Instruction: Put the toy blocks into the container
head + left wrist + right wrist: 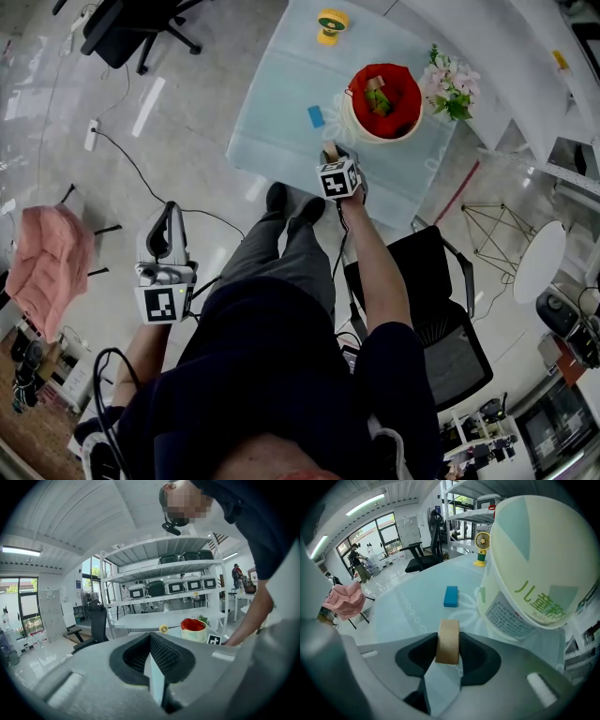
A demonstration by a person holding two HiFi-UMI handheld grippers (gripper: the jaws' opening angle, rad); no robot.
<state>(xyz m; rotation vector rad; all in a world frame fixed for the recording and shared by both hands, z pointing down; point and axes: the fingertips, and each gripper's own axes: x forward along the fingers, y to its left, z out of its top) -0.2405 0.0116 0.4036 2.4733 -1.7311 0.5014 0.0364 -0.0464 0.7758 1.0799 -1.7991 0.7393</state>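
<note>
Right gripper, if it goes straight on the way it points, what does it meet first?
Probably the tabletop: the right gripper, shut on a tan block, aims down at bare glass short of the blue block, beside the container.

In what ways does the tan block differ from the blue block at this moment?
Colour: the tan block looks like plain wood, the blue block is painted blue. State: the tan block is clamped between the jaws of the right gripper; the blue block is free. Pose: the tan block stands on edge in the grip, the blue block lies flat on the table. Both are rectangular blocks outside the container.
</note>
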